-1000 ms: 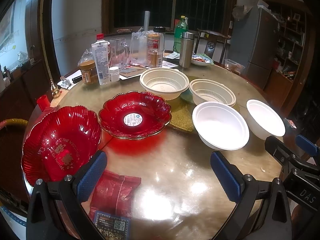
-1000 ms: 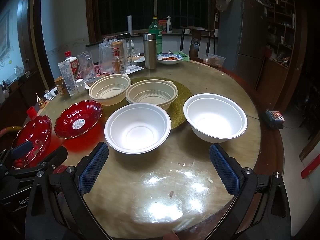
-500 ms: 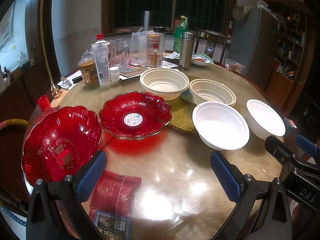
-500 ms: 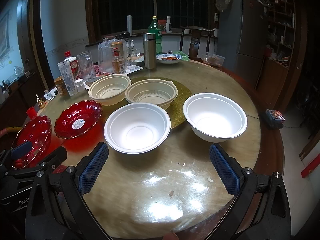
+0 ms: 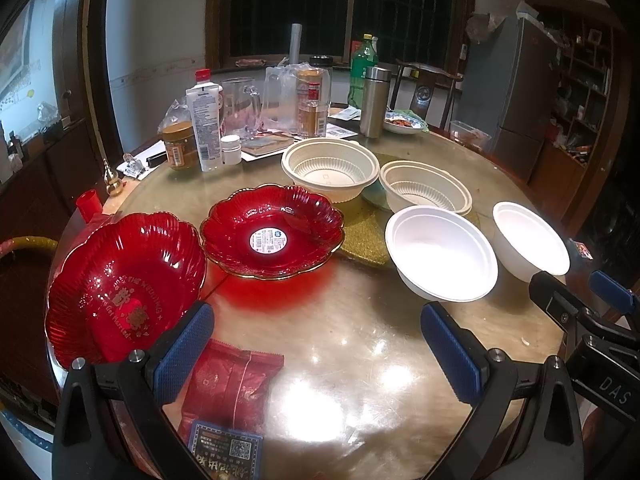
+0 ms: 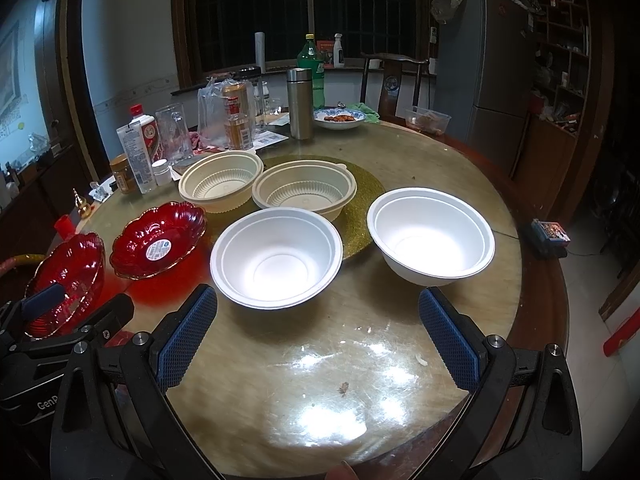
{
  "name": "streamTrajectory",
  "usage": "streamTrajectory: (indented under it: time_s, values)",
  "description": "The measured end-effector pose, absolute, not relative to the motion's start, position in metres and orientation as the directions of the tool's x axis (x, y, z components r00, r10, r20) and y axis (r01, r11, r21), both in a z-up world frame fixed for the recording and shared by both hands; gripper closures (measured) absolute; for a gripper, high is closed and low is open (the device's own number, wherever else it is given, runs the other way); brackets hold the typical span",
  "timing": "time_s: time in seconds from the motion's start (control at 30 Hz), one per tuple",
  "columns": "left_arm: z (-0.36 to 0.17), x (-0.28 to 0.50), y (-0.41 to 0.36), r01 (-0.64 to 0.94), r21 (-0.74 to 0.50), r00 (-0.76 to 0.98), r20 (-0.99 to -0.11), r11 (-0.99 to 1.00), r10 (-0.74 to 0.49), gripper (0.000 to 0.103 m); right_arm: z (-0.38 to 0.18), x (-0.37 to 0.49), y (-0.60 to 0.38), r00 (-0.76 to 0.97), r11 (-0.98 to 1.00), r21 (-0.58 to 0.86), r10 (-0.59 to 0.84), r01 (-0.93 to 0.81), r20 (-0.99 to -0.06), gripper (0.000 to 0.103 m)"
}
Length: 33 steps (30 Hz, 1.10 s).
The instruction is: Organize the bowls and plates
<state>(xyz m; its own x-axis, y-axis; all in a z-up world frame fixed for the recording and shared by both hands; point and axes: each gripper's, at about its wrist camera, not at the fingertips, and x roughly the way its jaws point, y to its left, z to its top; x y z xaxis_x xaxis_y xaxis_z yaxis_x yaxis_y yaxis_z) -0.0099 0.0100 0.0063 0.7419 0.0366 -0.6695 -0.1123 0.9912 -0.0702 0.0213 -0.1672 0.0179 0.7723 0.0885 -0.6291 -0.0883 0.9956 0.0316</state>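
Both hand-held grippers, left (image 5: 316, 344) and right (image 6: 318, 330), are hovering wide open and empty above the worktop's (image 6: 320, 380) near edge, facing unstacked white bowls (image 6: 276, 256) and red plates (image 5: 272, 232); a glancing approach is likely to skid the light bowls.

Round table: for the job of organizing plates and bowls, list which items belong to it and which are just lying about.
Belong to the job:
two red plates
two white bowls
two cream bowls

Just lying about:
steel flask
green bottle
red packet
dish of food
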Motion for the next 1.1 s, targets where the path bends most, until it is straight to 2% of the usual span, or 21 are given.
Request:
streamTrajectory:
  time_s: [0.17, 0.3, 0.47, 0.57, 0.77, 0.83, 0.87, 0.93, 1.03, 1.1]
  values:
    - [0.017, -0.021, 0.021, -0.101, -0.098, 0.754, -0.657, 0.990, 0.012, 0.001, 0.023, 0.017, -0.163, 0.773, 0.989, 0.077, 0.145, -0.125, -0.618, 0.001]
    - [0.038, -0.050, 0.043, -0.073, -0.115, 0.814, -0.581, 0.991, -0.007, 0.000, 0.024, 0.017, -0.158, 0.721, 0.941, 0.244, 0.335, -0.233, -0.606, 0.001]
    - [0.051, -0.082, 0.110, -0.204, -0.142, 0.847, -0.521, 0.969, 0.102, 0.000, 0.012, 0.034, -0.115, 0.560, 0.827, 0.419, 0.561, -0.374, -0.609, 0.001]
    - [0.042, -0.087, 0.164, -0.332, -0.204, 0.815, -0.554, 0.921, 0.171, 0.000, 0.001, 0.044, -0.081, 0.459, 0.749, 0.513, 0.662, -0.418, -0.593, 0.001]
    - [0.005, -0.077, 0.242, -0.512, -0.303, 0.709, -0.677, 0.804, 0.196, 0.001, -0.023, 0.066, -0.012, 0.240, 0.610, 0.675, 0.789, -0.414, -0.566, 0.003]
    - [-0.005, -0.072, 0.253, -0.541, -0.317, 0.684, -0.705, 0.779, 0.187, 0.003, -0.033, 0.073, 0.005, 0.185, 0.582, 0.718, 0.809, -0.382, -0.557, 0.006]
    - [-0.010, -0.067, 0.256, -0.547, -0.319, 0.671, -0.720, 0.774, 0.178, 0.008, -0.038, 0.077, 0.011, 0.159, 0.568, 0.740, 0.819, -0.360, -0.551, 0.009]
    - [-0.019, -0.059, 0.258, -0.545, -0.319, 0.657, -0.737, 0.775, 0.159, 0.015, -0.047, 0.081, 0.021, 0.130, 0.564, 0.764, 0.822, -0.313, -0.554, 0.031]
    - [-0.031, -0.048, 0.258, -0.546, -0.332, 0.639, -0.759, 0.769, 0.126, 0.029, -0.060, 0.092, 0.032, 0.113, 0.581, 0.771, 0.812, -0.263, -0.573, 0.039]
    - [-0.040, -0.041, 0.262, -0.559, -0.332, 0.622, -0.774, 0.760, 0.119, 0.034, -0.066, 0.097, 0.035, 0.104, 0.598, 0.766, 0.799, -0.237, -0.592, 0.043]
